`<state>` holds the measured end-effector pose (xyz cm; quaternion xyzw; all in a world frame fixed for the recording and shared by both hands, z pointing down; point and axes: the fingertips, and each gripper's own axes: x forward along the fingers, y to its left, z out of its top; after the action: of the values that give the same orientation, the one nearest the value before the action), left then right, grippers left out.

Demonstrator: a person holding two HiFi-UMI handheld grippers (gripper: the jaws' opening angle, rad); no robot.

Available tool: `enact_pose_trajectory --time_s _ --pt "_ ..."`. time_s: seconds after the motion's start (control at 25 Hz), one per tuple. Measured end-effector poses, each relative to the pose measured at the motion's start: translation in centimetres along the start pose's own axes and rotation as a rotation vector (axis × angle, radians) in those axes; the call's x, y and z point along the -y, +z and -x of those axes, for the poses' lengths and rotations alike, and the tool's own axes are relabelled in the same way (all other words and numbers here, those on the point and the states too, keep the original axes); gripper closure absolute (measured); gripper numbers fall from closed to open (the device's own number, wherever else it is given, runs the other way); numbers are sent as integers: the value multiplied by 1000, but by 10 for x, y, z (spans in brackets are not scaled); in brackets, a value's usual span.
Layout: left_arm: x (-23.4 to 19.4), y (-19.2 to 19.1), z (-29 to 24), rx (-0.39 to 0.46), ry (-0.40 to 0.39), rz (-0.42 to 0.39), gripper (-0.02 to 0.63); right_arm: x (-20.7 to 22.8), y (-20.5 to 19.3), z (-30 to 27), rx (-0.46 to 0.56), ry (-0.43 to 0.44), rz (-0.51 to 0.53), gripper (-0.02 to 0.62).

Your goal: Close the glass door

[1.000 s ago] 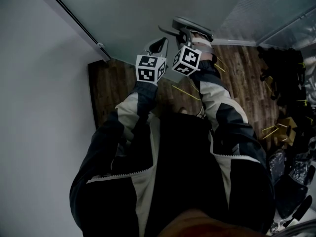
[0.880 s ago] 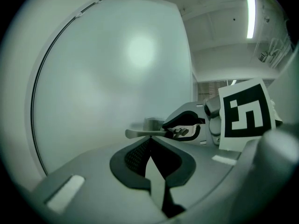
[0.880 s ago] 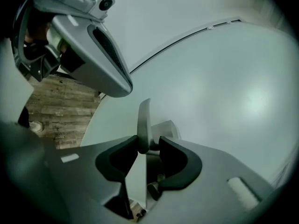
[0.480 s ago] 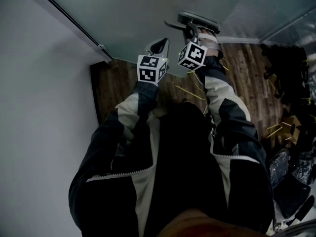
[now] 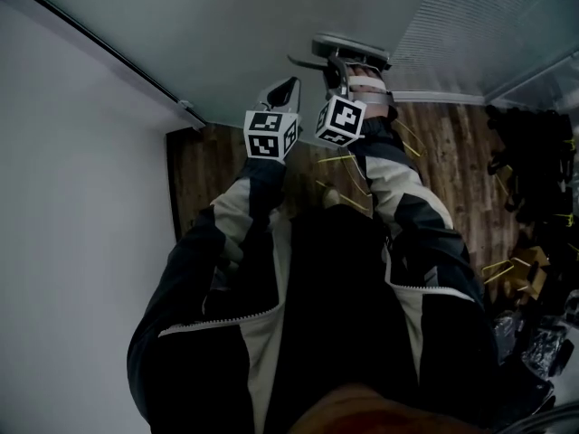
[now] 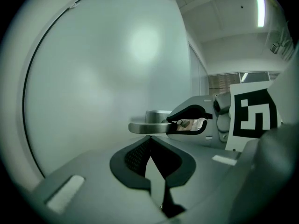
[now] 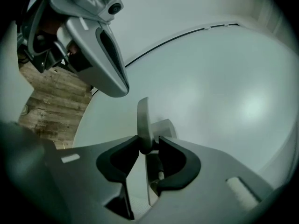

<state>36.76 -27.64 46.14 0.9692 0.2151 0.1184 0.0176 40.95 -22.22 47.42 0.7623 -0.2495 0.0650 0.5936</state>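
The frosted glass door (image 5: 271,25) fills the top of the head view. Its metal lever handle (image 5: 348,45) lies between the pads of my right gripper (image 5: 336,61), which is shut on it and has just been closing a little further. In the right gripper view the lever (image 7: 143,125) stands upright in the grip (image 7: 148,146). My left gripper (image 5: 288,87) is beside the right, shut and empty, its tip close to the glass. In the left gripper view that tip (image 6: 148,143) sits just under the handle (image 6: 145,126).
A white wall (image 5: 72,242) runs along the left, with a dark rail (image 5: 109,48) where it meets the door. Wooden floor (image 5: 208,165) shows below the door's edge. Dark clutter (image 5: 534,152) lies on the floor at the right.
Both grippers have travelled level together with the handle and the door. The right gripper stays on the handle, the left stays shut beside it.
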Motion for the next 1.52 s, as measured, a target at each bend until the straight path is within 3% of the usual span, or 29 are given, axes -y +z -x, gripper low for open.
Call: enact_pose_trajectory --time_s 0.32,0.72,0.96,1.52 --pt "-17 24 -54 24 82 28 603 28 -16 -56 65 28 30 460" --pt "-41 38 -104 16 54 12 603 55 -28 -123 21 42 81 463" --pt "-43 56 -129 19 50 -12 603 78 -50 -157 -6 21 163 468" --pt "-91 57 -130 1 135 21 603 117 -62 -238 -38 5 211 469"
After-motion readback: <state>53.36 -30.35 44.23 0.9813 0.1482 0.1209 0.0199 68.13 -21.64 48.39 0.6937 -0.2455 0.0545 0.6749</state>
